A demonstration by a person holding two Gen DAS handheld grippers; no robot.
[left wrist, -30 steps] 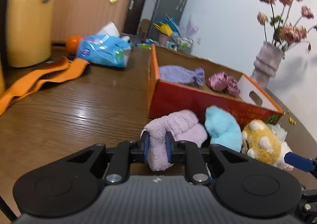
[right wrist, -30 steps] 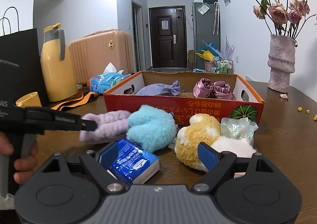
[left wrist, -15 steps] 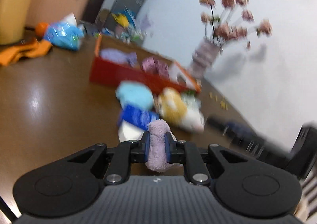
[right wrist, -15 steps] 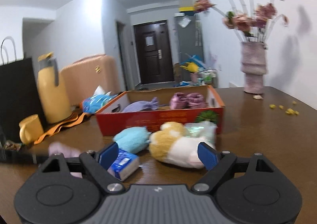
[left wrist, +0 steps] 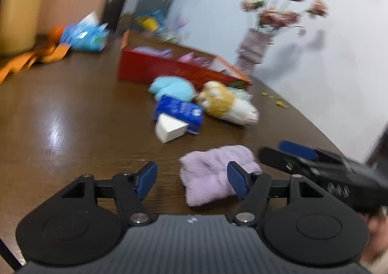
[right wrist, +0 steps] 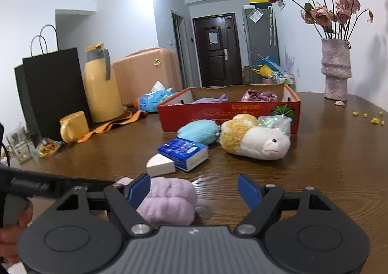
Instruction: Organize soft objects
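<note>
A lilac fluffy cloth point(left wrist: 213, 172) lies on the brown table, just ahead of my left gripper point(left wrist: 192, 178), which is open with the cloth between its fingers, nearer the right one. In the right wrist view the cloth point(right wrist: 169, 198) sits by the left finger of my right gripper point(right wrist: 194, 189), which is open and empty. A light blue plush point(right wrist: 198, 131), a yellow and white plush animal point(right wrist: 254, 140) and a blue tissue pack point(right wrist: 184, 152) lie before the red cardboard box point(right wrist: 228, 116), which holds purple soft items.
A white wedge point(right wrist: 160, 166) lies by the tissue pack. A yellow jug point(right wrist: 101, 84), yellow mug point(right wrist: 72, 126), black paper bag point(right wrist: 51, 89) and orange cloth point(right wrist: 114, 123) stand at the left. A vase of dried roses point(right wrist: 335, 67) stands at the far right.
My left gripper carried the lilac cloth back from the pile toward the near table edge, set it on the table and opened. The right gripper drew back from the pile.
</note>
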